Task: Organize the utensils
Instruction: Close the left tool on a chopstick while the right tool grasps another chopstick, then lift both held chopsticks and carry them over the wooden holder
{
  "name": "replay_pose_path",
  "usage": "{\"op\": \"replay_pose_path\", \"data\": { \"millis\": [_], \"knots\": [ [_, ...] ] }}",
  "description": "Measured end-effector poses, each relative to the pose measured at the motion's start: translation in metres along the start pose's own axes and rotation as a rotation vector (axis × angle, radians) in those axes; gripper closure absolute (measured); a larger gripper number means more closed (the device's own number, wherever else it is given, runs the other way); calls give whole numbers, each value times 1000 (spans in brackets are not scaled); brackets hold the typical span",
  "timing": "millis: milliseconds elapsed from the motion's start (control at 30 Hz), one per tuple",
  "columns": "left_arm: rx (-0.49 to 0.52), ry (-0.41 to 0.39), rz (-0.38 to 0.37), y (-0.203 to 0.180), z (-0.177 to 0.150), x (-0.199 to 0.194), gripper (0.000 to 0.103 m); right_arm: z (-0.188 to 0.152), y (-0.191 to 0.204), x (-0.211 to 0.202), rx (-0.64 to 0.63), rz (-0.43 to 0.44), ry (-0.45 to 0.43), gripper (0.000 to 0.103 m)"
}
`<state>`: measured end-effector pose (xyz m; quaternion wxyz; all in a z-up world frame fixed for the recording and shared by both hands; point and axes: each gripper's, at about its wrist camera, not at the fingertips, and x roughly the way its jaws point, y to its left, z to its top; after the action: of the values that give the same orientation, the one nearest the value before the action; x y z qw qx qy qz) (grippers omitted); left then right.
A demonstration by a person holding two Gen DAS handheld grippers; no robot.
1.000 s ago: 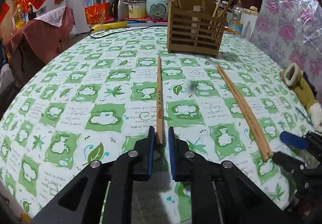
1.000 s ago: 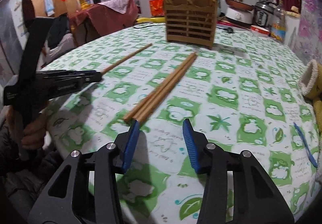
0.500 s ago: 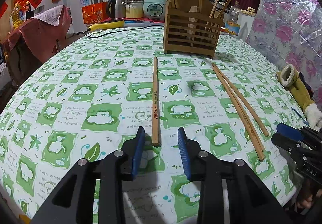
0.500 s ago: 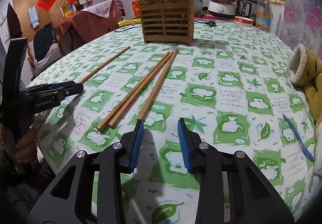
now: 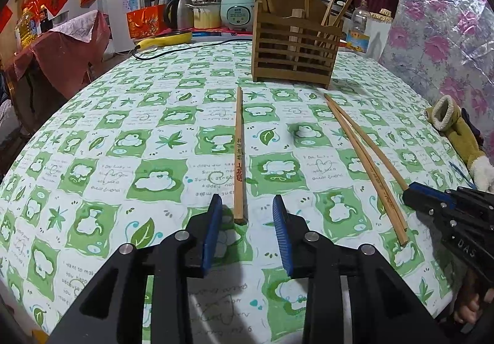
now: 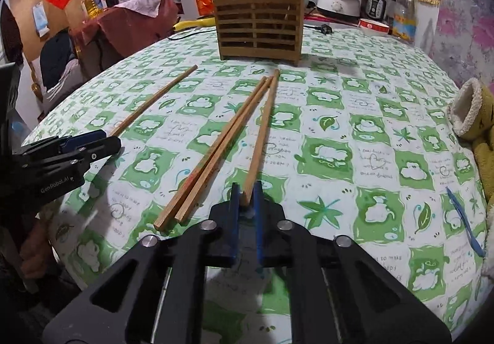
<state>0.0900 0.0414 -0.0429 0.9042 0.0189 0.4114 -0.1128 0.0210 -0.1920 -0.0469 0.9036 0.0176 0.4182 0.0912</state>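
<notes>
The right tool [image 6: 246, 197] pinches the near end of a long wooden chopstick [image 6: 262, 134] lying on the green-patterned bench [image 6: 355, 134]; the left tool [image 5: 247, 220] is spread around another wooden chopstick [image 5: 238, 152].

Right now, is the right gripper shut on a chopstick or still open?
Shut: the right gripper has its blue pads pinching the near end of one chopstick.

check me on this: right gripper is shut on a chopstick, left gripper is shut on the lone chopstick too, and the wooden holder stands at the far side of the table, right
Not quite. The left gripper is open: in the left wrist view its pads stand apart on either side of the lone chopstick's near end without pressing it. The rest holds: the right gripper is shut on a chopstick, and the wooden holder stands at the far side of the table.
</notes>
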Motion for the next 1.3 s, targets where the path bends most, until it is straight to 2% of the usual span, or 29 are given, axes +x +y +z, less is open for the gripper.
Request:
{"op": "replay_pose_path", "data": {
  "millis": [233,400,433,500,567,667,800,967,1167,1300],
  "knots": [
    [59,-32,81,-13,-11,-5,69,-21,-13,-20,-48,34,-24,93],
    [32,-37,57,-10,-9,-4,72,-20,-10,-15,-41,18,-59,89],
    [19,-38,50,-7,-8,-4,77,-20,-11,-15,-33,22,-67,93],
    [6,-33,43,-4,-7,-4,97,-20,-15,-14,-12,37,-70,94],
    [-31,-10,-6,3,-3,-5,97,-19,-19,-16,9,28,-81,95],
    [-62,4,-38,9,6,-11,97,-12,-23,-27,19,21,-125,96],
    [-64,-37,-69,10,26,-32,97,14,-29,-58,16,12,-225,96],
    [-55,-81,-78,7,45,-50,97,42,-35,-84,23,17,-320,96],
    [-58,-75,-60,7,58,-51,97,53,-32,-89,19,8,-341,96],
    [-31,-131,-80,0,86,-67,97,77,-27,-102,4,30,-390,96]
  ]
}}
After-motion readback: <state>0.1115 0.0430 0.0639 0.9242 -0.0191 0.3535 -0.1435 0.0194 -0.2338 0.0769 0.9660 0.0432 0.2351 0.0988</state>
